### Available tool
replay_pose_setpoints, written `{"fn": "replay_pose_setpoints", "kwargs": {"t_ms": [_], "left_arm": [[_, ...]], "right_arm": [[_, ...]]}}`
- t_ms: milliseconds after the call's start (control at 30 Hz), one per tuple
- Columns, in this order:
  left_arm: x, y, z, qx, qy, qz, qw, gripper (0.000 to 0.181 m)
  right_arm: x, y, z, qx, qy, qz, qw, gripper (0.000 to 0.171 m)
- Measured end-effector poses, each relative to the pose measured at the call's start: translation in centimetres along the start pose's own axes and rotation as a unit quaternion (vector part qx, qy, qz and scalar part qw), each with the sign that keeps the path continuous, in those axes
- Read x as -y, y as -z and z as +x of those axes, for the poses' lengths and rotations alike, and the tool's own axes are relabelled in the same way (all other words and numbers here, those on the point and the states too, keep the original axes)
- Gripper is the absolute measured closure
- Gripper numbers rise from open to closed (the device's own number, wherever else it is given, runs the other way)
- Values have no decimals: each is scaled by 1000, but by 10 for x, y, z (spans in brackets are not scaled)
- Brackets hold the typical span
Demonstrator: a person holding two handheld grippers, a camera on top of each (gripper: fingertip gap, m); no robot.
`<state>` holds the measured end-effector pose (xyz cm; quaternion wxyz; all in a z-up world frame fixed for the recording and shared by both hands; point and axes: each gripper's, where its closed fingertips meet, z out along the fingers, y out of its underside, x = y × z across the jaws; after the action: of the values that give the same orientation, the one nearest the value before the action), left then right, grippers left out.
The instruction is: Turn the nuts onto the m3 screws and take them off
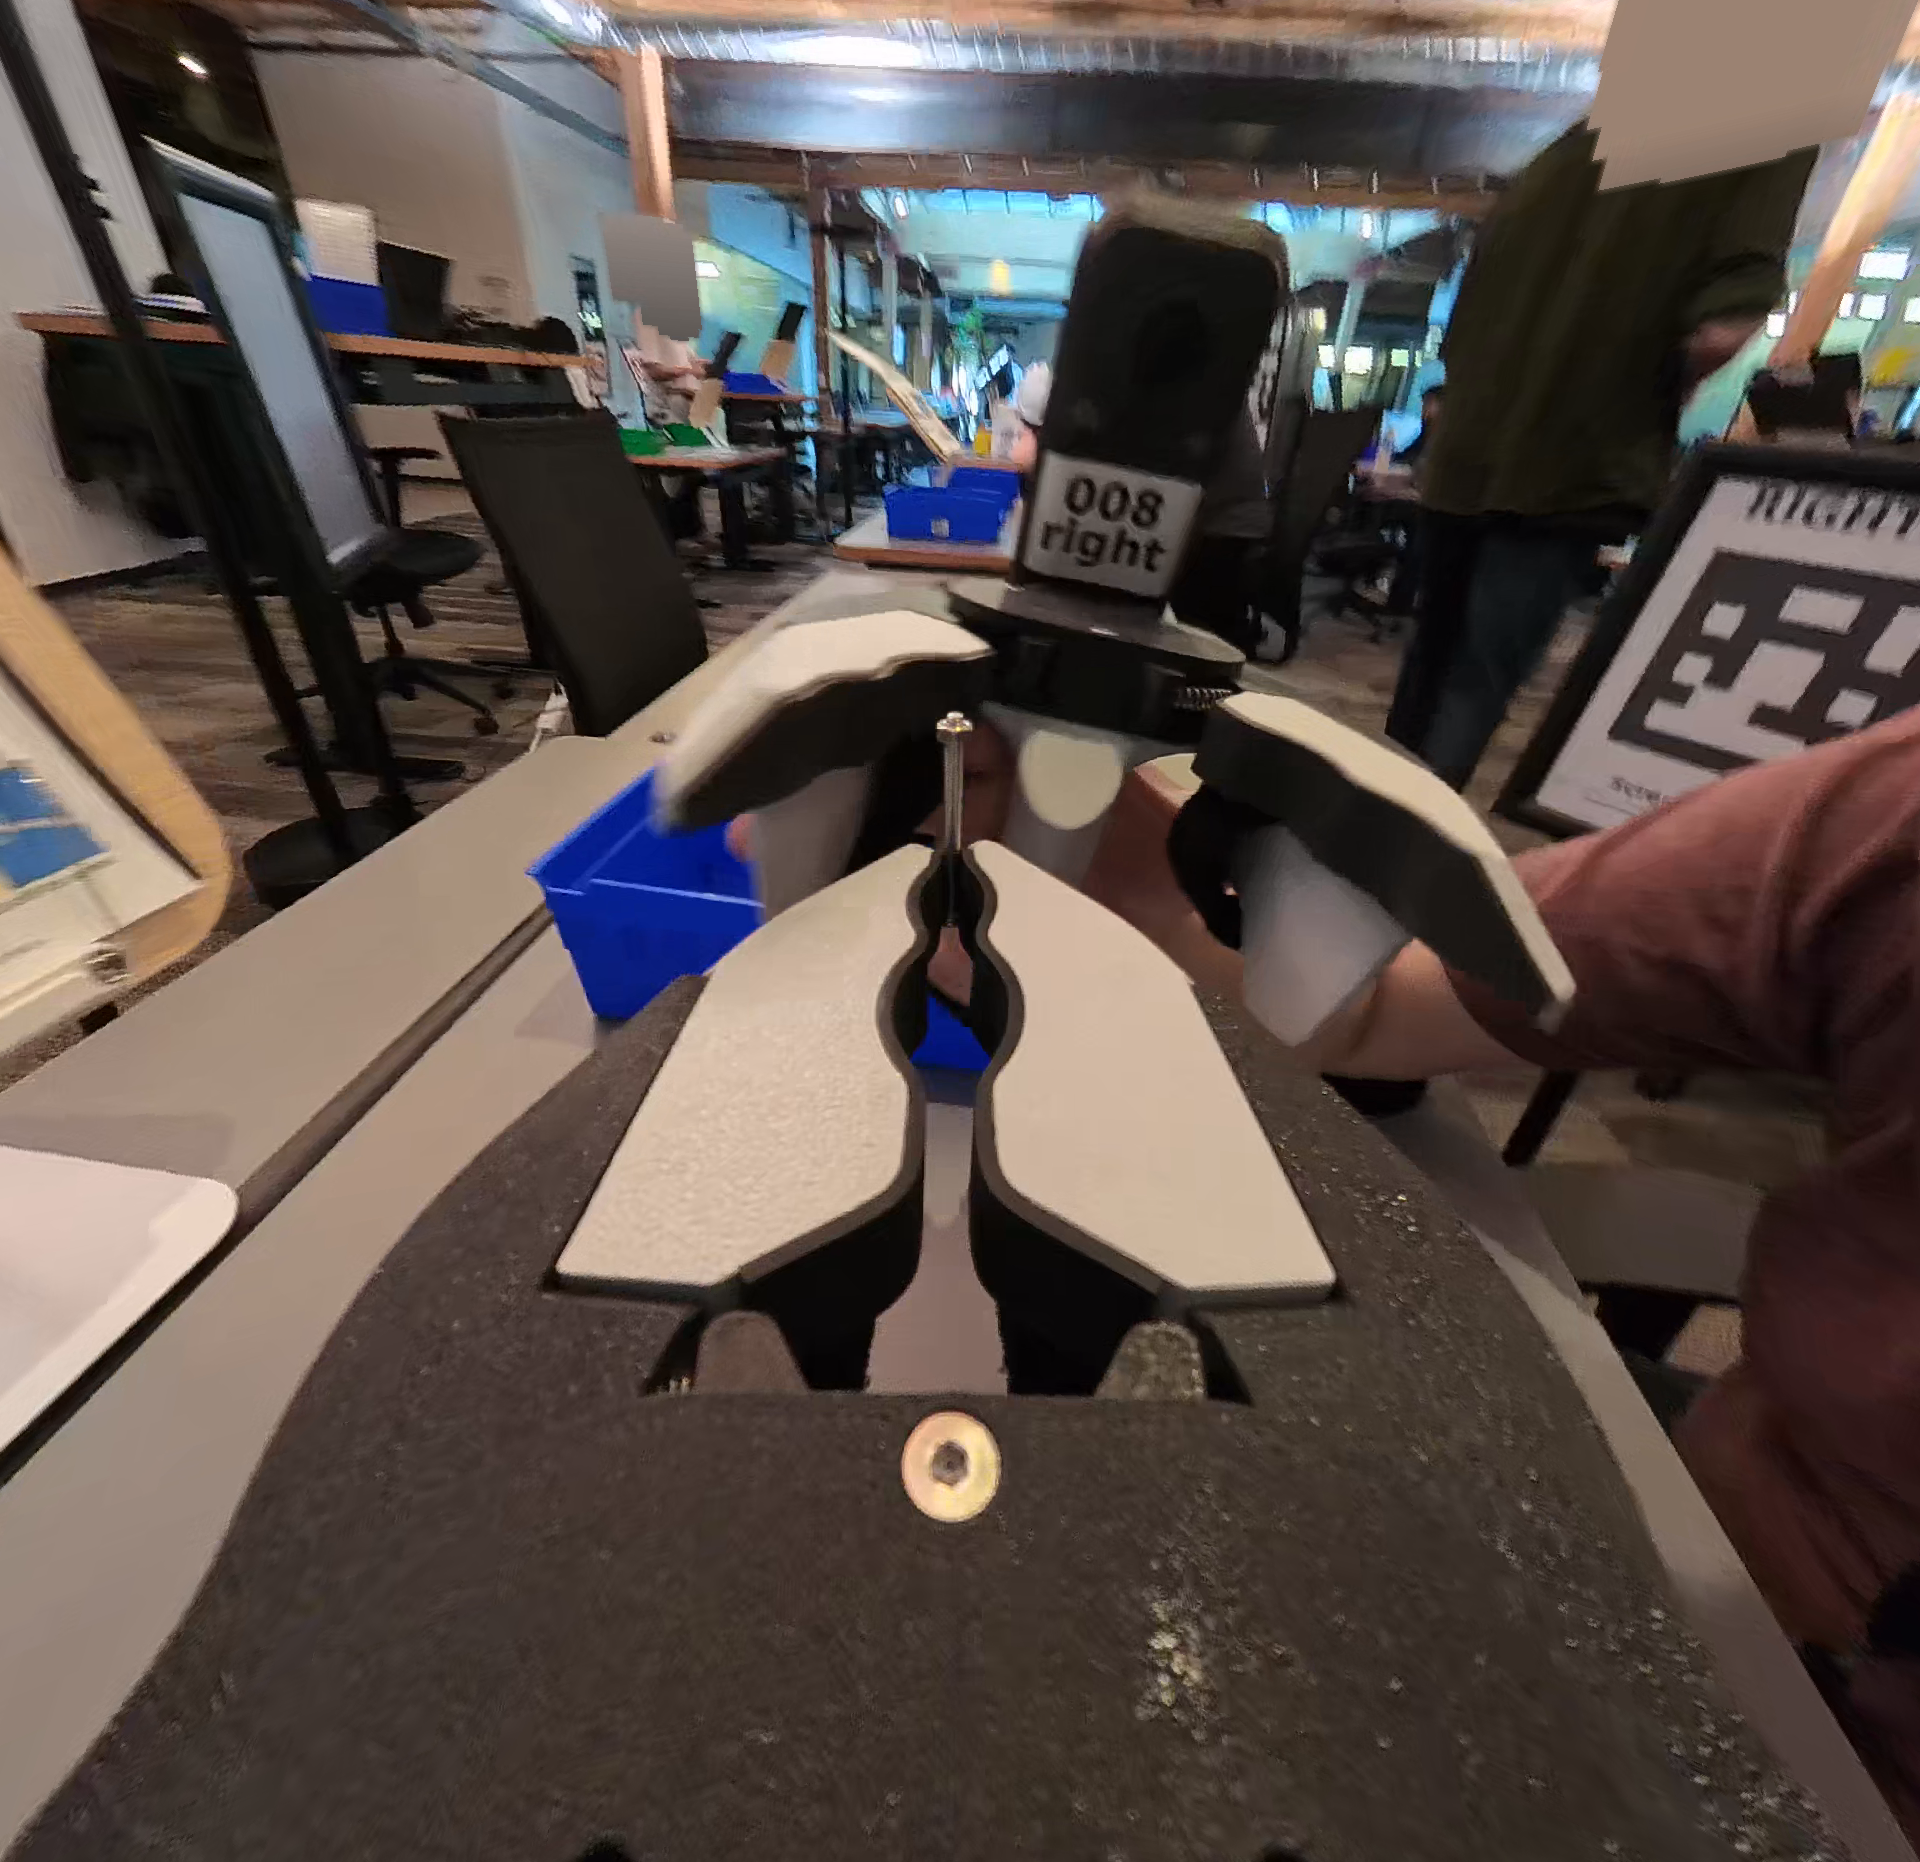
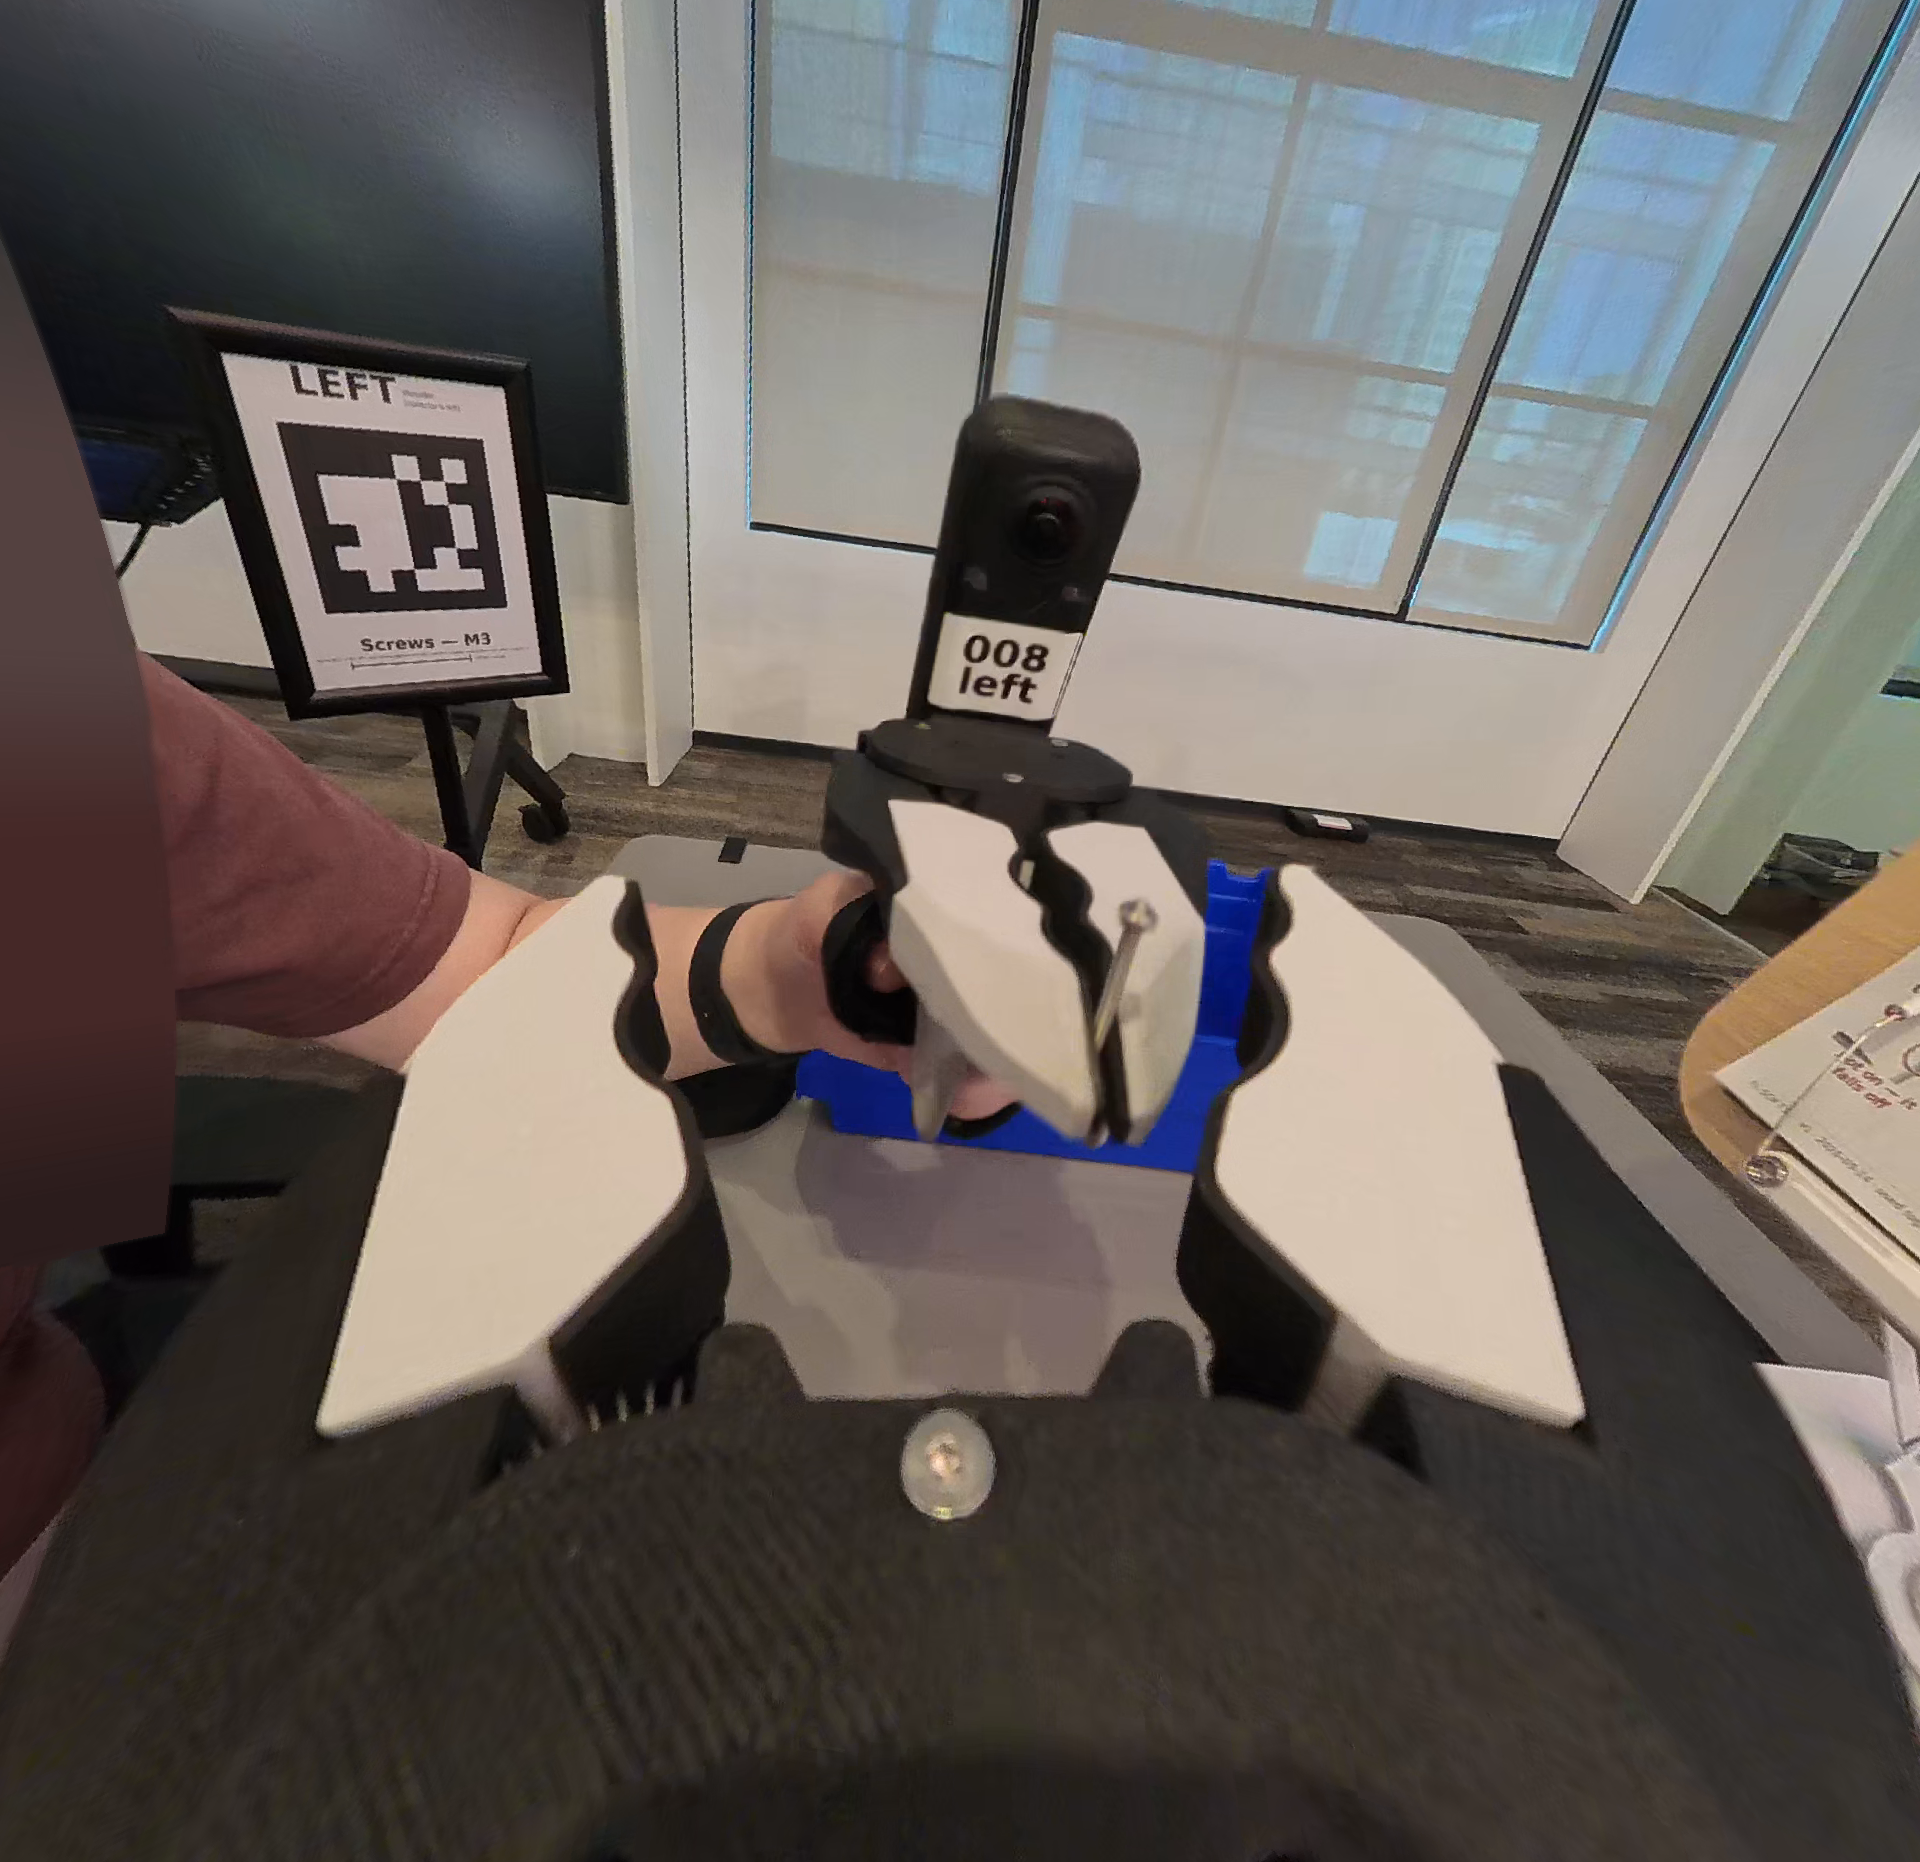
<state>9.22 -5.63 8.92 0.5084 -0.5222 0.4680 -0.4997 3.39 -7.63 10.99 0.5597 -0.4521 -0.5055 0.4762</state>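
Two handheld grippers face each other above a grey table (image 2: pixel 935 1293). The left gripper (image 1: pixel 948 862), with pale grey fingers on a black body, has its fingers pressed together on a slim silver screw (image 1: pixel 952 784). The screw stands nearly upright, its head at the top, its lower shank clamped between the fingertips. Seen from the right wrist view, the same screw (image 2: pixel 1120 971) leans slightly within the left gripper (image 2: pixel 1107 1126). The right gripper (image 2: pixel 945 991) is spread wide and holds nothing; its fingers (image 2: pixel 540 1116) sit on either side of the left gripper's tip without touching. No nut can be made out on the screw. A blue plastic bin (image 1: pixel 655 908) rests on the table just behind the grippers. A framed marker sign (image 2: pixel 384 508) stands on the floor beyond.
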Motion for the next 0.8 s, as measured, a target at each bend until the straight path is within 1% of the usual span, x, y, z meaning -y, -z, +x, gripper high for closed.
{"fn": "replay_pose_setpoints", "kwargs": {"t_ms": [100,200,300,433,567,700,800], "left_arm": [[-8,-10,9,-10,-6,-16,1000,179],[-11,-12,5,-6,5,-16,1000,179],[-6,-5,-3,-1,23,0,1000,179],[-1,4,-14,27,15,8,999,179],[7,14,-22,37,27,25,999,180],[8,12,-15,17,31,27,999,180],[2,1,-2,-2,19,7,1000,179]], "right_arm": [[-5,-7,-8,12,5,-10,1000,60],[-7,-10,-15,23,9,-16,1000,61],[-5,-9,-11,13,9,-15,1000,57],[-2,-3,-7,12,1,-10,1000,59],[1,2,-2,3,9,-13,1000,59],[6,5,0,0,3,1,1000,61],[4,1,-4,8,-4,2,1000,61]]}}
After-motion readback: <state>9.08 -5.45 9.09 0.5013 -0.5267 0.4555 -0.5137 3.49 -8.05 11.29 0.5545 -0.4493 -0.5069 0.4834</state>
